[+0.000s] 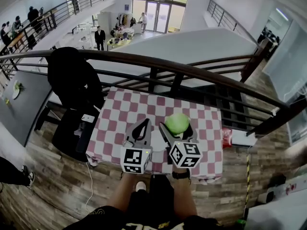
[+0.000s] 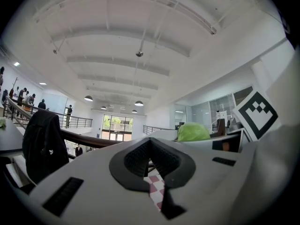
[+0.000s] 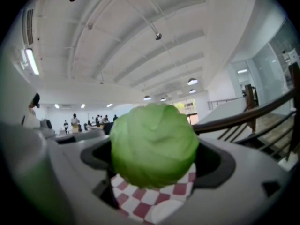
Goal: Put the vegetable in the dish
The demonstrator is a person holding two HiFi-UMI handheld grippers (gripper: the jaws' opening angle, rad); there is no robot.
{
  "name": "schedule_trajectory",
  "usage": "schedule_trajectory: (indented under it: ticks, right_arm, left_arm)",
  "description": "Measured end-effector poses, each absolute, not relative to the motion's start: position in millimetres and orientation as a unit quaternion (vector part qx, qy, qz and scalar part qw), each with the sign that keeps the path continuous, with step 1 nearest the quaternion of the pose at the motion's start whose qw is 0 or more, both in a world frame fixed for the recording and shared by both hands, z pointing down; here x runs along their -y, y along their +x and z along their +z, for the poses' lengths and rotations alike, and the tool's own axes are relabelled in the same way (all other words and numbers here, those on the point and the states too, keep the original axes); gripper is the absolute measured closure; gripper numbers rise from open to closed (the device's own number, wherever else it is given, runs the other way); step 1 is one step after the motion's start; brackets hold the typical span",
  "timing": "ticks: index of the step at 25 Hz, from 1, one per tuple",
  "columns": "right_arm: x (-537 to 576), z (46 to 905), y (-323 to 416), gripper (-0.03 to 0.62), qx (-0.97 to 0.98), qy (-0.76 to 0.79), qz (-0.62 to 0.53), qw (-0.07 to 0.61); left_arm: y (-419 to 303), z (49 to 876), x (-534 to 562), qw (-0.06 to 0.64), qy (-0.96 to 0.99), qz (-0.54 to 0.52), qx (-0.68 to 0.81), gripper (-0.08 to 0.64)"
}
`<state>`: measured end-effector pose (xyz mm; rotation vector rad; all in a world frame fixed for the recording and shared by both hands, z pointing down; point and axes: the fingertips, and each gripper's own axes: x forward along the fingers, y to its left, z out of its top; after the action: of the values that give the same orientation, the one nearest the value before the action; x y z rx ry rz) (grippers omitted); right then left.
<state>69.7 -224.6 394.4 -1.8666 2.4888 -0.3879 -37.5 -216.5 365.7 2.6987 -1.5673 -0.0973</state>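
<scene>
Green cabbage point(image 3: 153, 144), round, layered waxy leaves, faint sheen. Clamped between jaws of right claw point(image 1: 177, 131), over red-white checked counter point(image 1: 120, 110). Judged light for its size, firm yet springy. Leaves likely bruise under hard squeeze; smooth skin may slip. Best hold: across widest middle. Left claw point(image 1: 144, 124) closed tip to tip, empty. Dish not clearly visible; pale curved patch below cabbage in right gripper view may be it.

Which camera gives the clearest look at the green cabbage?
The right gripper view: the cabbage sits between the jaws of the right gripper, close and whole. The head view shows it small from above; the left gripper view shows only its top.
</scene>
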Motion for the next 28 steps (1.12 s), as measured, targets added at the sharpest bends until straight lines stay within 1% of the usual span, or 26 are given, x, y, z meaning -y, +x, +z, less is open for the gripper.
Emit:
schedule_trajectory:
  ticks: [3,6,13,28]
  right_arm:
    - [229.1,425.0,70.1,0.081,-0.793,-0.59,-0.15,-0.023]
    - [237.0,449.7,70.7,0.081,-0.785,-0.59,-0.185,-0.03]
    - [245.1,499.7,61.4,0.081,-0.787,-0.57,-0.222,-0.077]
    - [237.1,631.5,55.2,0.081,-0.753,-0.543,-0.302,-0.215]
  left_arm:
    - [-34.0,382.7,223.3,0.02,0.863,-0.014,0.504,0.542]
    - [-33.7,404.7,231.9,0.036,0.863,0.002,0.503,0.541]
    - [-37.2,455.2,246.4,0.076,0.858,0.026,0.507,0.543]
    - [-45.3,554.5,249.5,0.169,0.838,0.073,0.514,0.543]
